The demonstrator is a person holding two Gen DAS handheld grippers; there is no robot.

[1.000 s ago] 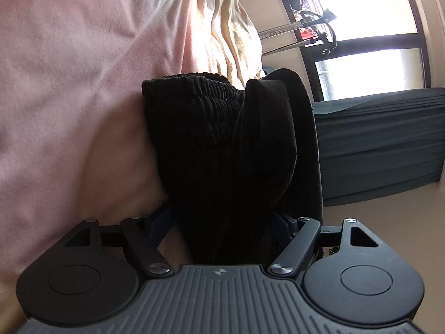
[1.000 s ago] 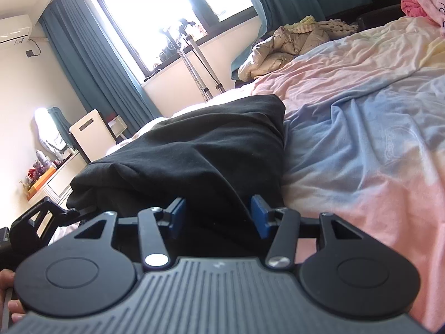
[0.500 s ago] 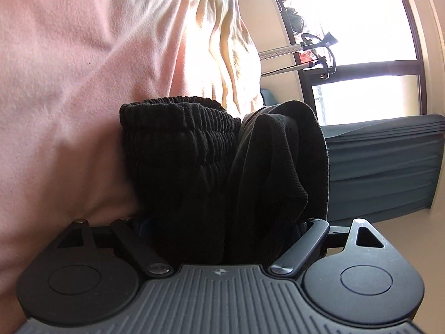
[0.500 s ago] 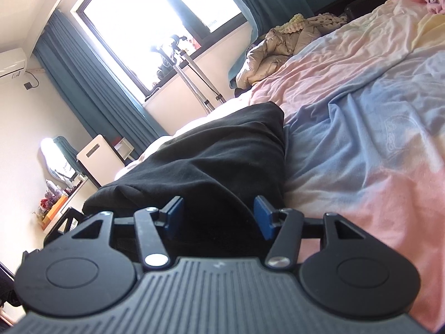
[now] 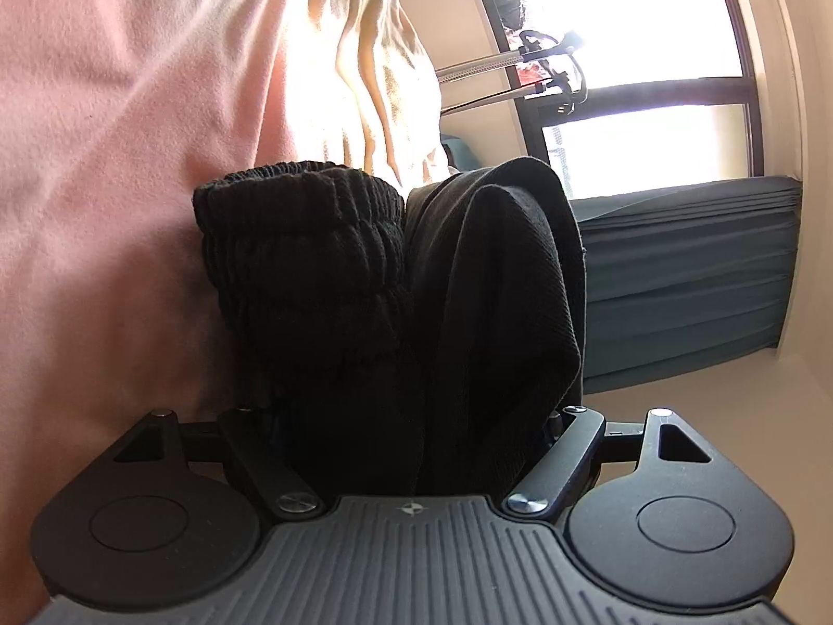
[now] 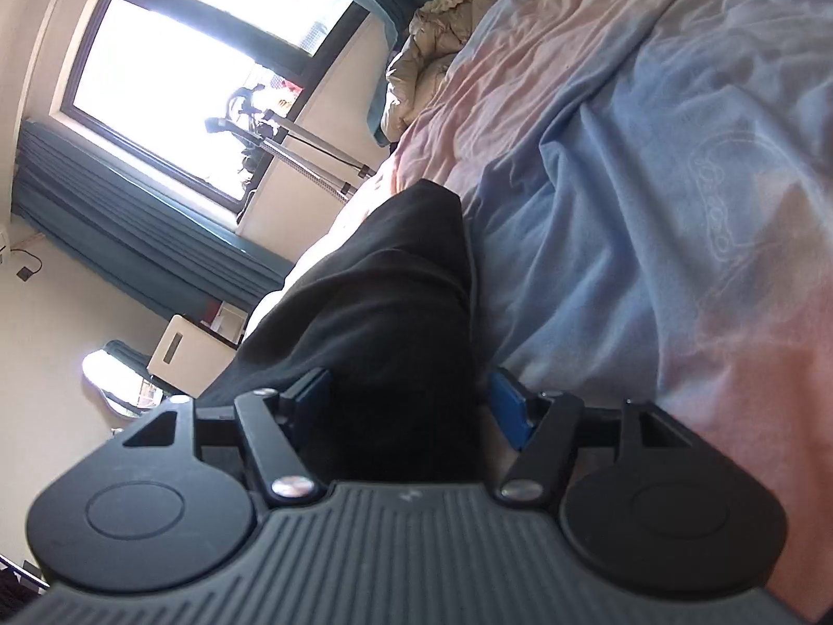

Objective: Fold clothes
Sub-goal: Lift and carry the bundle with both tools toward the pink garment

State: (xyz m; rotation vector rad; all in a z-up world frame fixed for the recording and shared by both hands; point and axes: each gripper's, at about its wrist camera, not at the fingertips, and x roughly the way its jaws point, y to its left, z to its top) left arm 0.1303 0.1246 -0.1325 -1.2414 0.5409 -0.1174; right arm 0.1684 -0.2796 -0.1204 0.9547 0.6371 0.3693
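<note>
Both the left gripper and the right gripper, whose jaws have just been opening, stand wide around the black pants on the bed, so next they probably need to close and fold.

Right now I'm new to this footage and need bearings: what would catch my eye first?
A bunched black garment fills the middle of both wrist views, its ribbed waistband showing in the left one. It lies on a pink and blue bedsheet. Behind it, a glaring bright window with teal curtains stands out.
</note>
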